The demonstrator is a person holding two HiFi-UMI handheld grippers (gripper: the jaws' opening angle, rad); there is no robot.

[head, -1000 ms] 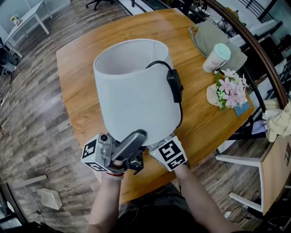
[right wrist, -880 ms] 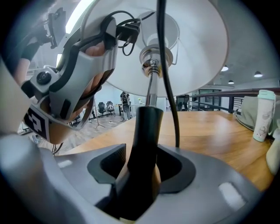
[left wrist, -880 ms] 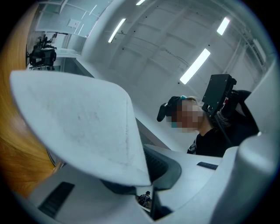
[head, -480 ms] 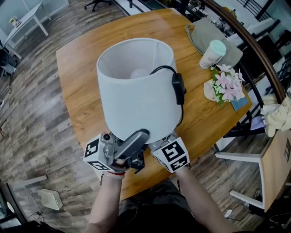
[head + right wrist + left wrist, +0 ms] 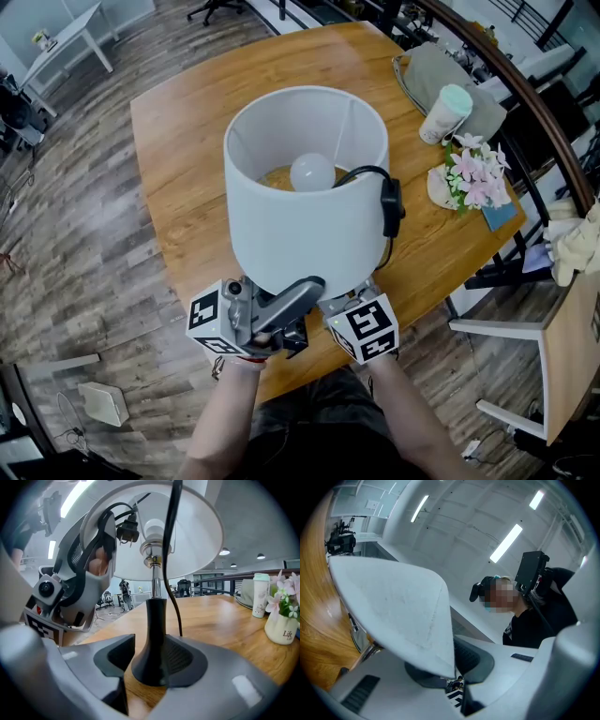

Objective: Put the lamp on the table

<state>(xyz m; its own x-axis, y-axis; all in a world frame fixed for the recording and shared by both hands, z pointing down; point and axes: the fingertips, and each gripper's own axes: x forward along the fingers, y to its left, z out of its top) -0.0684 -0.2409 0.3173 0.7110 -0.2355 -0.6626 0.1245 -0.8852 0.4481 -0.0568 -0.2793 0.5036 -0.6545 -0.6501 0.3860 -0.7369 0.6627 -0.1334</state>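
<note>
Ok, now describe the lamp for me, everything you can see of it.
The lamp stands roughly upright near the front edge of the wooden table; whether its base touches the wood is unclear. Its white fabric-looking shade is open on top, showing a round white bulb. A black cord with an inline switch hangs over the rim. Below, a metal socket tops a black flared stem. The right hand-held gripper clamps that stem; the left hand-held gripper pinches the shade's lower edge.

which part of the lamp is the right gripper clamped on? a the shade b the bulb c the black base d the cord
c: the right gripper view shows the right gripper with its jaws closed on the black base, with the shade and bulb well above them.
</note>
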